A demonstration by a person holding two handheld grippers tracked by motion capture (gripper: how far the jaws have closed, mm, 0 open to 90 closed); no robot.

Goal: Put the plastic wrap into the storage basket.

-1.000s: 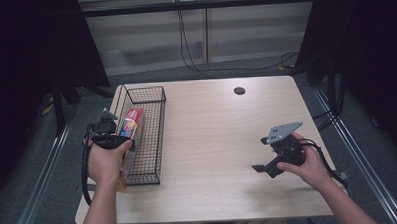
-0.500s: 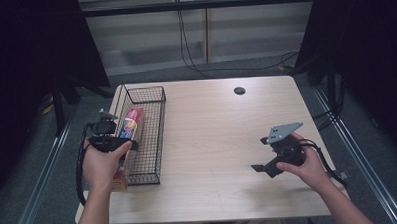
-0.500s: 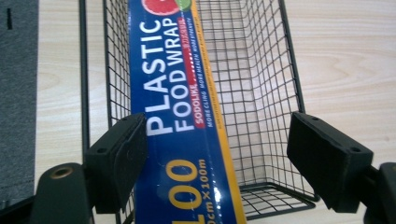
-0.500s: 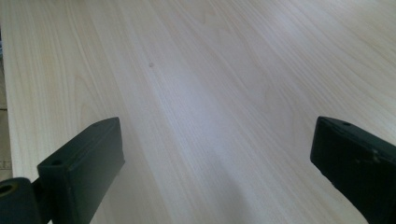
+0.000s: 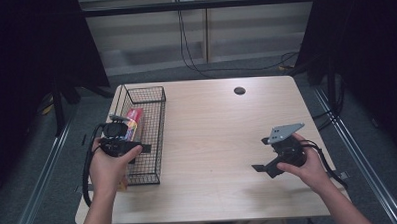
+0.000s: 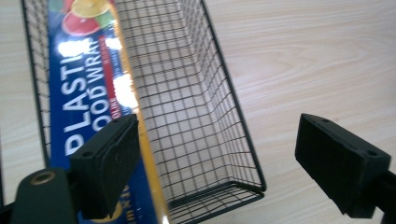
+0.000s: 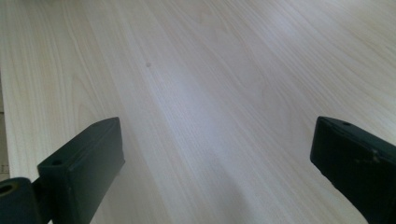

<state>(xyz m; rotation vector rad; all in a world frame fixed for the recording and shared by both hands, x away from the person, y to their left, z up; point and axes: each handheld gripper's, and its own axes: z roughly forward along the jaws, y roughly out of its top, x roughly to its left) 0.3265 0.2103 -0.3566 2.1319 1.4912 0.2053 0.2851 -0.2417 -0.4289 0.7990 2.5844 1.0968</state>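
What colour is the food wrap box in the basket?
Mostly blue food wrap box, white lettering, yellow edge; clearest in the left gripper view.

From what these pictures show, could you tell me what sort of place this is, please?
Probably a lab set up for recording: a bare pale wooden table ringed by black curtains, cables hanging from a wall socket, and a black wire basket holding a blue plastic food wrap box.

Blue food-wrap box [image 6: 88, 93] w/ citrus print; black wire basket [image 6: 205, 116].

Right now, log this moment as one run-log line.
left gripper: jaws just opening, clear of plastic wrap box | box: in wire basket | right gripper: open over table
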